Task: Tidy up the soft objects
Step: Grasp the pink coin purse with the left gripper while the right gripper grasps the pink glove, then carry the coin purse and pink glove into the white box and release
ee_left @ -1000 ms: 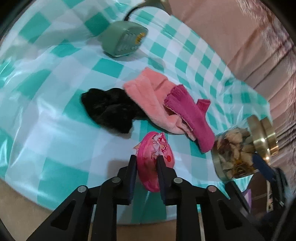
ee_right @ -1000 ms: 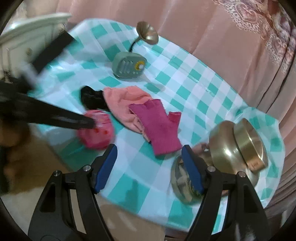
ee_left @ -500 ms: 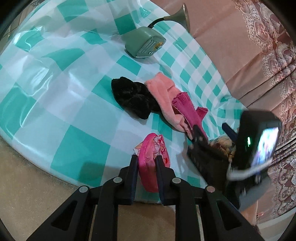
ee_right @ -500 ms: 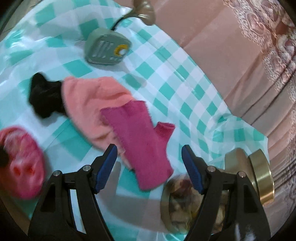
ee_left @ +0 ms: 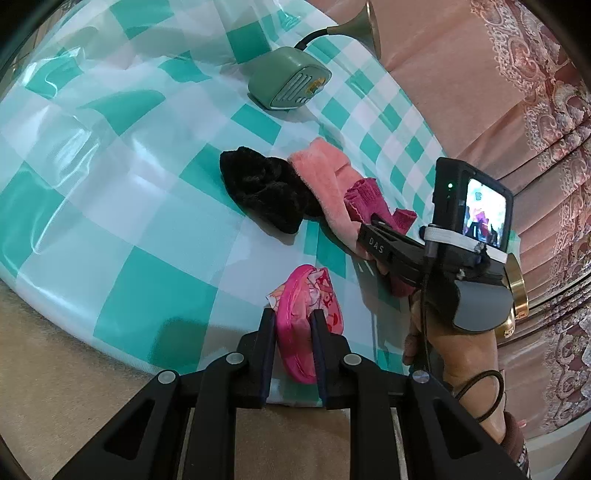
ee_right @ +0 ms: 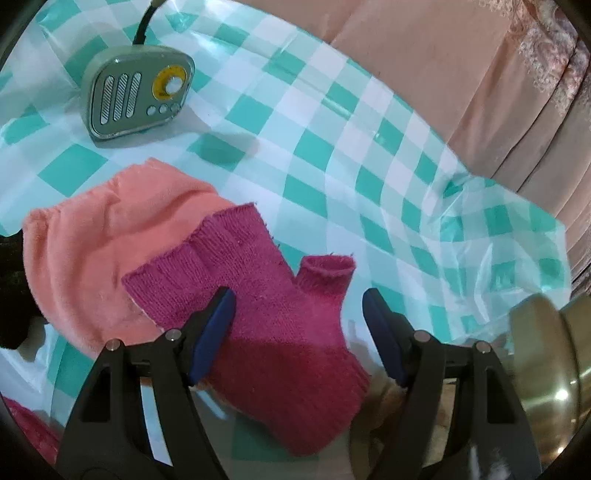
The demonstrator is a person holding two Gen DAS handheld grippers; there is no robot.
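Observation:
My left gripper [ee_left: 292, 313] is shut on a bright pink patterned pouch [ee_left: 308, 306], held over the table's near edge. Beyond it lie a black fuzzy piece [ee_left: 266, 188], a salmon fleece piece [ee_left: 325, 181] and a magenta knitted fingerless glove [ee_left: 369, 199] overlapping it. In the right wrist view my right gripper [ee_right: 297, 295] hangs low over the magenta glove [ee_right: 258, 306], its jaws closing with the glove's middle between them. The salmon fleece [ee_right: 103, 236] lies under the glove's cuff. The hand holding the right gripper [ee_left: 443, 343] shows in the left wrist view.
A grey-green radio-style speaker [ee_right: 136, 96] with a brass horn [ee_left: 364, 26] stands at the back of the teal checked tablecloth [ee_right: 369, 147]. A jar with a brass lid [ee_right: 546, 362] lies at the right. Pink curtains hang behind; tan floor lies below the table edge.
My right gripper has swung forward and down over the magenta glove, its jaws narrowing a little, and has come into the left wrist view. The left gripper drew back slightly, still holding the pouch.

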